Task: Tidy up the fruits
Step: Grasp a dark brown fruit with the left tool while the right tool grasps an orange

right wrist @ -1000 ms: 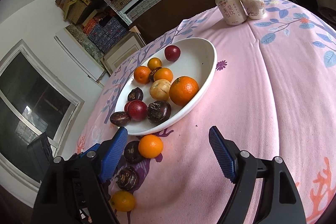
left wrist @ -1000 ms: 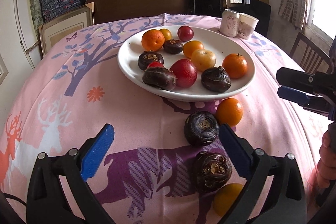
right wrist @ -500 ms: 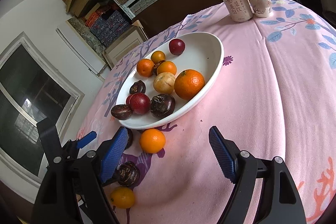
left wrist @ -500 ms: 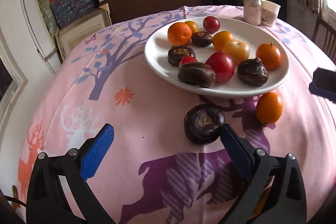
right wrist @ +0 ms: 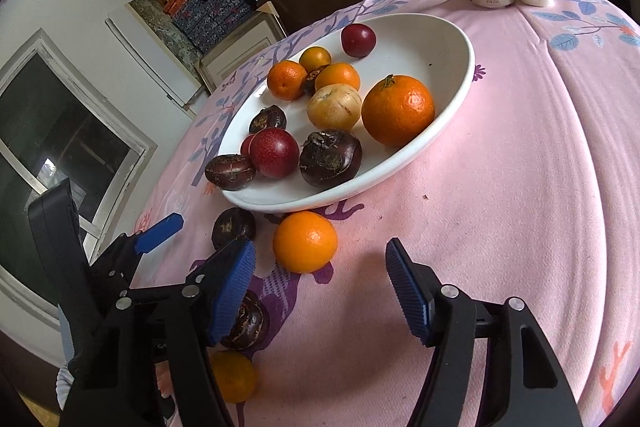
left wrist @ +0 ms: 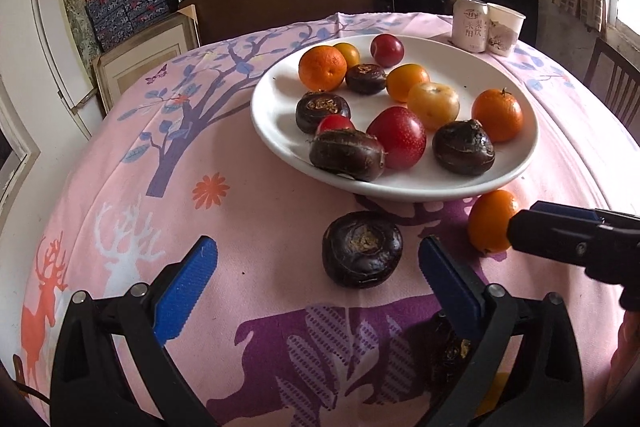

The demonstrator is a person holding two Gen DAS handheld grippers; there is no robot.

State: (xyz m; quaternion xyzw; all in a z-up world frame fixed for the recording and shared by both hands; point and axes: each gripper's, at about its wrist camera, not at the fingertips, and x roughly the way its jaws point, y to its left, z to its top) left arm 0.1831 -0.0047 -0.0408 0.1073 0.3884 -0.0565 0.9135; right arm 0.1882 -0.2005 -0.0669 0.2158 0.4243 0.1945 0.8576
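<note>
Fruits lie in the plate [left wrist: 516, 163]; a water chestnut [left wrist: 362, 254] and tangerine [left wrist: 490, 225] sit before it.

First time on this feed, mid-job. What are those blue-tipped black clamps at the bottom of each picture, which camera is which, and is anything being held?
They are hand-held two-finger grippers, one per hand, each carrying a fisheye camera that looks out along its fingers. In the left wrist view the left gripper is open and empty, with a dark water chestnut just ahead between its fingers. In the right wrist view the right gripper is open and empty, facing a loose orange. Both fruits lie on the pink tablecloth beside the white plate of fruit. Another chestnut and a yellow-orange fruit lie nearer, partly hidden.
</note>
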